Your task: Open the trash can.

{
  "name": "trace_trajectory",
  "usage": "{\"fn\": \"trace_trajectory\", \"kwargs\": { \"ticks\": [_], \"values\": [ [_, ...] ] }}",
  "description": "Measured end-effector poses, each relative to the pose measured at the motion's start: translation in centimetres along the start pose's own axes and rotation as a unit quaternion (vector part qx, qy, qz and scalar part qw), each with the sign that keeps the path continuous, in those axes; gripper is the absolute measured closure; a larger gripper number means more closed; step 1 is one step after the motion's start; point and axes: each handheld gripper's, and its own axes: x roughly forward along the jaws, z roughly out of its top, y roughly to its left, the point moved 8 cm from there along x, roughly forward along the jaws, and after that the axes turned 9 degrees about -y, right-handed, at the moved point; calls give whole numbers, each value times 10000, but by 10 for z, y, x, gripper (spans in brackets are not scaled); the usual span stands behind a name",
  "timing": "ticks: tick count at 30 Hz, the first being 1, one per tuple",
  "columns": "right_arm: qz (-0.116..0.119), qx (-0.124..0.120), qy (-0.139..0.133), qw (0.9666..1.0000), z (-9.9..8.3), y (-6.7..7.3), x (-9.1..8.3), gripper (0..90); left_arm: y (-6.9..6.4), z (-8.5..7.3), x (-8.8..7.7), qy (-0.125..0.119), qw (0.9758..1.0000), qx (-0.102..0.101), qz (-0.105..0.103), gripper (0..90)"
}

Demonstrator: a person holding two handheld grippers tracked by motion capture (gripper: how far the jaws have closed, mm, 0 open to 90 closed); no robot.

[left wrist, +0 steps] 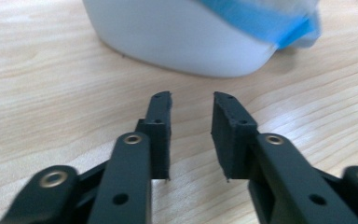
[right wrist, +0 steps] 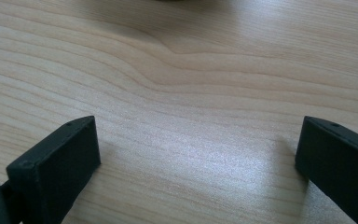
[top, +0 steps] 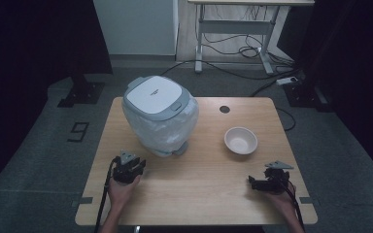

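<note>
A white rice cooker (top: 160, 114) with a grey lid stands at the table's back left. Its pale base with a blue band (left wrist: 182, 42) fills the top of the left gripper view, just beyond the jaws. My left gripper (top: 135, 164) sits in front of the cooker, near its lower left side. Its jaws (left wrist: 192, 100) stand a small gap apart with nothing between them, over bare wood. An empty white bowl (top: 240, 140) rests right of centre. My right gripper (top: 253, 183) lies near the front right corner, jaws (right wrist: 198, 135) spread wide over bare tabletop.
The wooden table (top: 199, 194) has a dark round hole (top: 224, 109) near its back edge. Behind it stands a desk frame (top: 233, 39) with cables (top: 252, 53) on the floor. A "9" marking (top: 79, 131) lies on the floor at the left.
</note>
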Motion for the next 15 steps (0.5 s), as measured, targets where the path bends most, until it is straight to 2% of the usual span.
{"fn": "trace_trajectory", "kwargs": {
  "ticks": [2,3,5,15],
  "values": [
    [1,-1,0,10000,0,0,0,0,0,6,-6,-166,9999,15,-10,726],
    [1,-1,0,10000,0,0,0,0,0,6,-6,-166,9999,15,-10,741],
    [1,0,1,10000,0,0,0,0,-1,11,-11,-305,9995,-38,-100,776],
    [11,-5,1,10000,0,0,0,0,-6,22,-20,-498,9977,-190,-410,848]
  ]
}}
